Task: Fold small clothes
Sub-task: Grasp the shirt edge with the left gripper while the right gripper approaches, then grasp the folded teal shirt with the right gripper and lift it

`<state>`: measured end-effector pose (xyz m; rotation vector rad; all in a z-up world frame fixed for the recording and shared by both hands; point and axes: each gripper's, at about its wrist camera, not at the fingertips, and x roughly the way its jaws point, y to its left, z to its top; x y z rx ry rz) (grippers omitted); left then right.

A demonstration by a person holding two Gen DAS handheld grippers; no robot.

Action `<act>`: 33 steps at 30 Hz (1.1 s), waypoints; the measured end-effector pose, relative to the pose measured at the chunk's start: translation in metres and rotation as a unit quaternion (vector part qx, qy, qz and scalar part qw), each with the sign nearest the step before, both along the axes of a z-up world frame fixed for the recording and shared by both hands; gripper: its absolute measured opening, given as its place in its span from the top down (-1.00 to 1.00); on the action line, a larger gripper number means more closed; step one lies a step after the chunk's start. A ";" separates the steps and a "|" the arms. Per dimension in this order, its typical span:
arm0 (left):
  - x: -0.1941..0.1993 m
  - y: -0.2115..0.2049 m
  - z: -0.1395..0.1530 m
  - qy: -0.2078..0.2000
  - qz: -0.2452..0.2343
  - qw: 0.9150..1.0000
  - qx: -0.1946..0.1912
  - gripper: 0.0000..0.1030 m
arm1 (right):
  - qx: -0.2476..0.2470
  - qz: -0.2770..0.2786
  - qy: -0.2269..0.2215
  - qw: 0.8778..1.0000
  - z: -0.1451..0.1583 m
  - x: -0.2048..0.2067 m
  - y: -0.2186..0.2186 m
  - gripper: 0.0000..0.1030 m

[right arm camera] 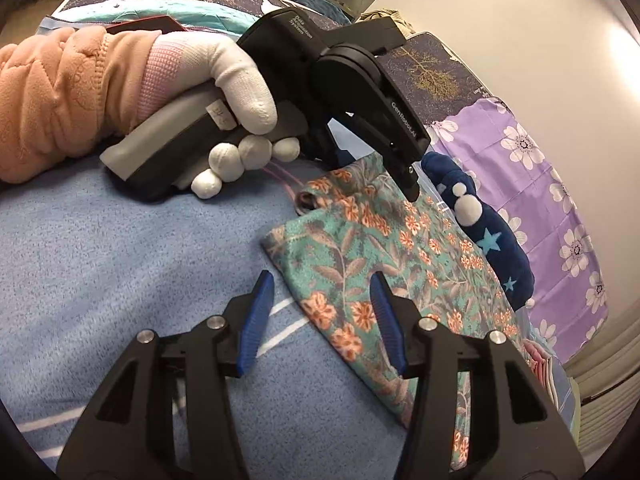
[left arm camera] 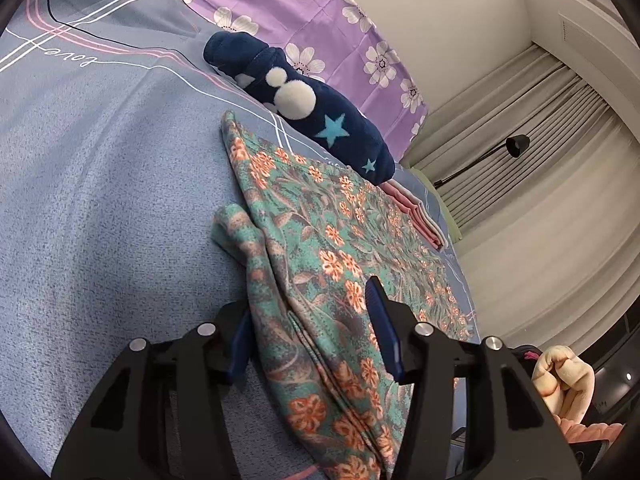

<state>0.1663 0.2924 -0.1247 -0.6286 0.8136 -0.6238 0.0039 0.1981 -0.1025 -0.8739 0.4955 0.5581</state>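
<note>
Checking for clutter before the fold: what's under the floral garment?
Floral garment lies on the blue bedspread; its far edge meets the navy fleece. Anything beneath it is hidden.

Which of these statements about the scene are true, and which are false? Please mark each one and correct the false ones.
1. The floral garment lies on a blue bedsheet. True.
2. The right claw is shut on the garment. False: its jaws stand open over the garment's corner.
3. A navy item with stars lies beyond the floral garment. True.
4. The cloth next to the navy item is plain green. False: it is purple cloth with white flowers.
5. The left claw is open, with the garment between its fingers. True.
6. The gloved hand is bare. False: it wears a white glove.
</note>
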 end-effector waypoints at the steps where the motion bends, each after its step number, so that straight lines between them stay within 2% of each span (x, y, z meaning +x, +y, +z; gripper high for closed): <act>1: 0.000 0.000 0.000 0.000 0.000 1.000 -0.002 -0.02 | -0.001 -0.002 -0.001 1.000 -0.001 0.002 0.001 0.00; 9: -0.001 0.004 -0.002 0.000 -0.001 1.000 -0.016 -0.02 | -0.017 -0.019 -0.034 0.999 -0.006 0.006 0.017 -0.03; 14: 0.000 0.004 -0.002 0.001 -0.001 1.000 -0.018 -0.02 | -0.009 -0.023 -0.013 1.000 -0.003 0.008 0.009 -0.03; 20: 0.022 -0.004 0.000 0.018 -0.005 1.000 -0.017 -0.04 | 0.007 -0.026 -0.004 1.000 -0.006 0.031 0.029 -0.01; 21: 0.027 -0.007 0.001 0.023 -0.004 1.000 -0.008 0.04 | 0.010 -0.029 -0.001 1.000 -0.006 0.035 0.030 0.02; 22: 0.030 -0.009 0.000 0.027 -0.002 1.000 0.000 0.27 | 0.014 -0.030 0.005 0.999 -0.005 0.037 0.030 0.10; 23: 0.035 -0.011 0.000 0.038 0.004 0.999 0.011 0.40 | 0.015 -0.032 0.008 0.999 -0.005 0.038 0.031 0.35; 24: 0.038 -0.011 -0.002 0.045 0.006 0.999 0.013 0.64 | 0.014 -0.036 0.005 0.999 -0.005 0.037 0.030 0.45; 25: 0.041 -0.010 -0.003 0.054 0.007 0.998 0.011 0.72 | 0.016 -0.041 0.001 0.999 -0.004 0.037 0.029 0.57; 33: 0.047 -0.020 0.016 0.059 0.015 0.998 0.027 0.77 | 0.129 -0.080 0.055 0.987 0.038 0.046 -0.003 0.63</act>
